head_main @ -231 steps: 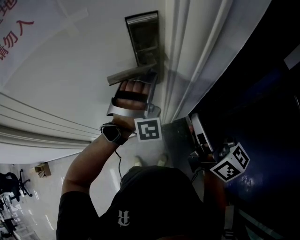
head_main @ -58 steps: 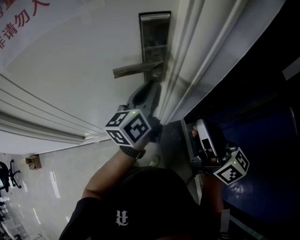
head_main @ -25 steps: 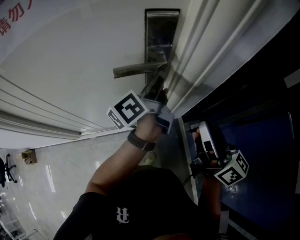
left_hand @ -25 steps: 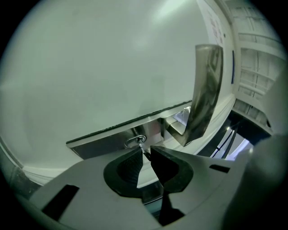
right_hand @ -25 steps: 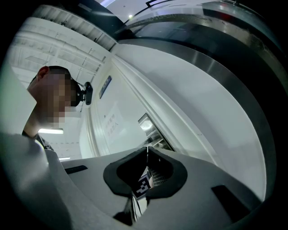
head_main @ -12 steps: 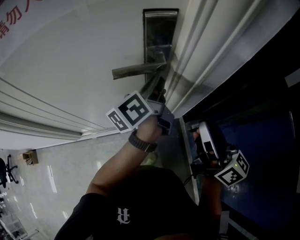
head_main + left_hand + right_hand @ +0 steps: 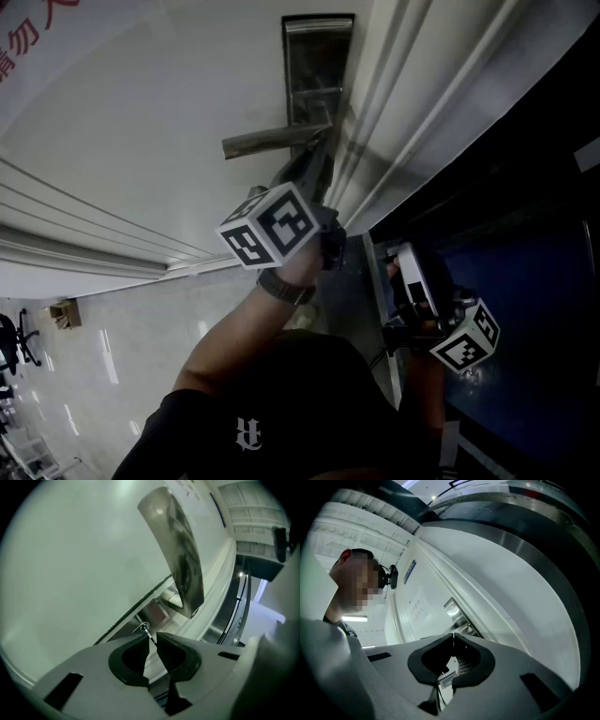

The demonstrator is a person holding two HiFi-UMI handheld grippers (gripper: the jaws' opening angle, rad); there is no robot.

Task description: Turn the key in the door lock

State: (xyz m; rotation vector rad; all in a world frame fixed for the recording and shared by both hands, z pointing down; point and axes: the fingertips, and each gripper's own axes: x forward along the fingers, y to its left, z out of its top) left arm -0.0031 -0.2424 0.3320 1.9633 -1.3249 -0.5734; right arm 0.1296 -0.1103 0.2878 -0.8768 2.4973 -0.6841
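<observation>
Key (image 7: pixel 147 631) in door lock (image 7: pixel 317 70), pinched between left gripper (image 7: pixel 152 635) jaw tips, just below lever handle (image 7: pixel 272 141); right gripper (image 7: pixel 453 636) pressed together, well apart, off to the side.

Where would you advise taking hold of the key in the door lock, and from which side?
Take the key by its thin flat head, the only part outside the lock, with one jaw on each broad face. Come straight along its shaft from under the lever handle, which overhangs it. The left gripper is lined up so, its tips on either side.
</observation>
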